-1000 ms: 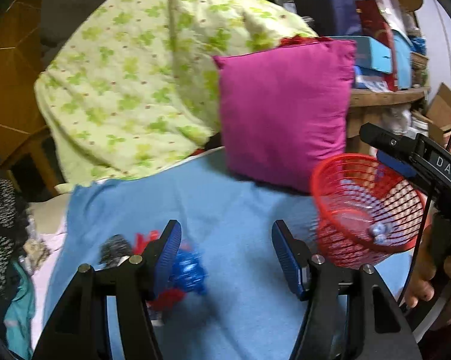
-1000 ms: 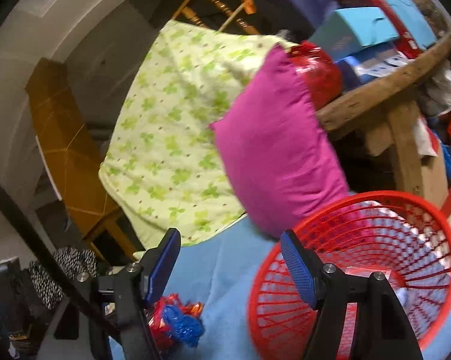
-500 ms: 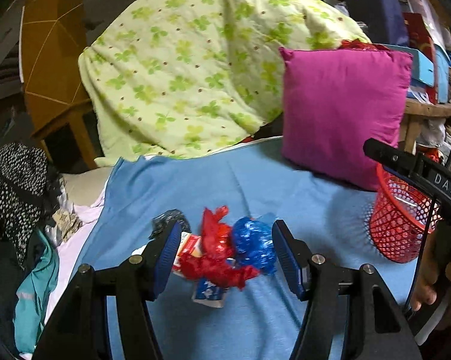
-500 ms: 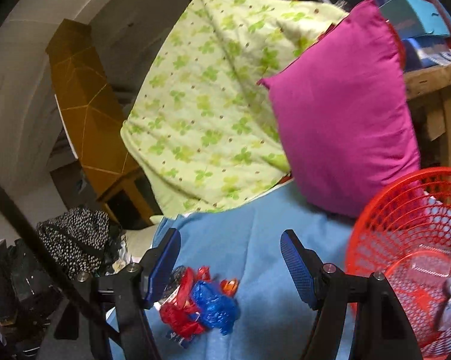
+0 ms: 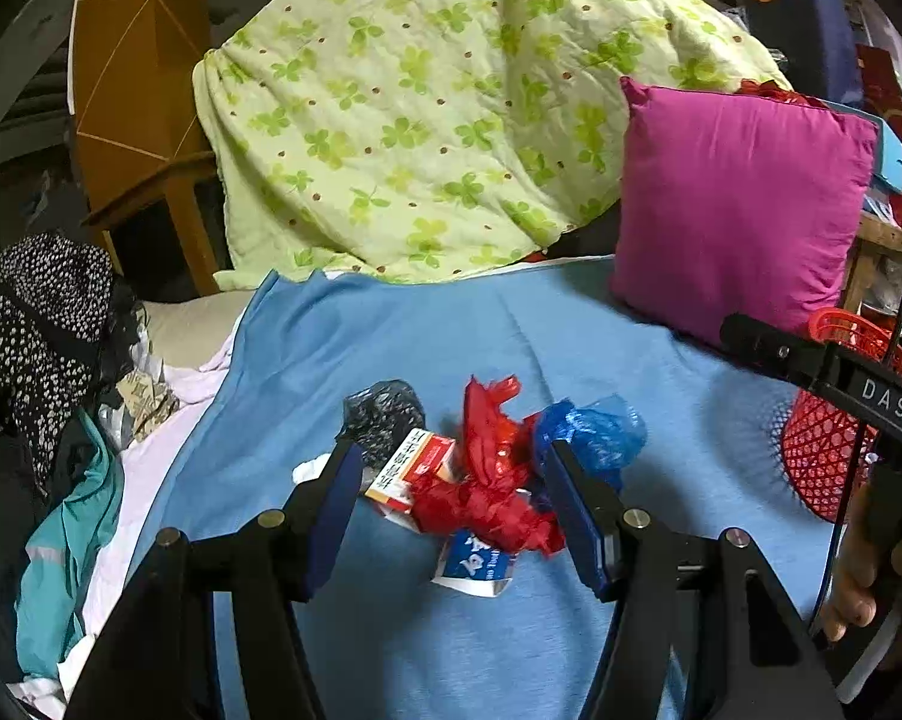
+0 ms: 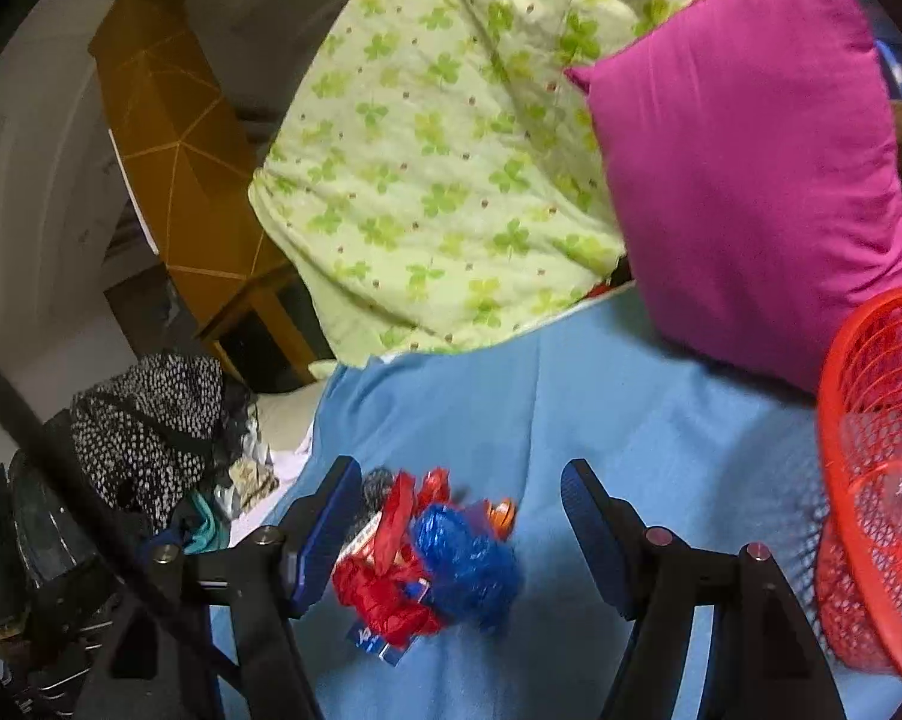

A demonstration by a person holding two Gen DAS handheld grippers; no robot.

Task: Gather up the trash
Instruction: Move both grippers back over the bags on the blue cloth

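A heap of trash lies on the blue sheet (image 5: 426, 336): a crumpled red plastic bag (image 5: 487, 480), a blue plastic bag (image 5: 595, 426), a black bag (image 5: 384, 414), a red-and-white carton (image 5: 414, 468) and a blue-and-white packet (image 5: 475, 564). My left gripper (image 5: 457, 516) is open and hovers just short of the heap, nothing pressed between its pads. My right gripper (image 6: 463, 534) is open too, with the red bag (image 6: 384, 594) and blue bag (image 6: 463, 564) seen between its fingers, farther off. The red mesh basket (image 6: 871, 480) stands at the right, also seen as the basket (image 5: 829, 456) behind the right tool.
A magenta cushion (image 5: 739, 204) leans at the back right beside a green clover quilt (image 5: 426, 108). Black spotted clothing (image 5: 36, 324) and teal fabric (image 5: 66, 540) pile up at the left bed edge. A hand (image 5: 871, 588) holds the right tool at the far right.
Both views swung left, away from the basket toward the trash heap. The heap now sits centred between the left fingers; the basket slid to the right edge in both views.
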